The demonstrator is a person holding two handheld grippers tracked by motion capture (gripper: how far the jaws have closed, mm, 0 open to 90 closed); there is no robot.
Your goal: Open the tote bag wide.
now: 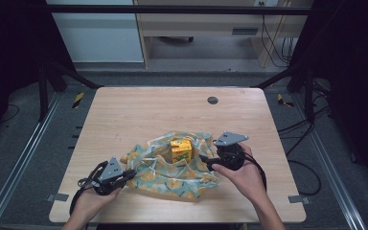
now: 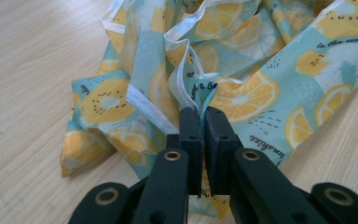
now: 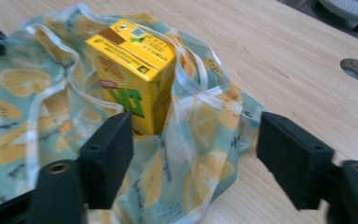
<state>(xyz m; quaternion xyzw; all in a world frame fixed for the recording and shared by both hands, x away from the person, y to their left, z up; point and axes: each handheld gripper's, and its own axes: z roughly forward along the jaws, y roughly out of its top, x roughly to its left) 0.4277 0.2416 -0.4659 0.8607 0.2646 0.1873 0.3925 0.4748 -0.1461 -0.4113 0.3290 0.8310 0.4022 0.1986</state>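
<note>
Yellow drink carton (image 3: pixel 133 70): upright inside the fruit-print cloth bag (image 1: pixel 172 170), just beyond our right gripper (image 3: pixel 193 154), whose jaws stand apart, nothing pressed. Our left gripper (image 2: pixel 199 122): jaws clamped on the bag's white-edged rim. Beneath: wooden table (image 1: pixel 134 110).

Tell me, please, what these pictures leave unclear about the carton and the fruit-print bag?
- Yellow carton: lower half hidden by the bag's rim, right gripper view.
- Carton print: blurred there, too small in the high view.
- Fruit-print bag: the fold in the left tongs is hidden by their pads.
</note>
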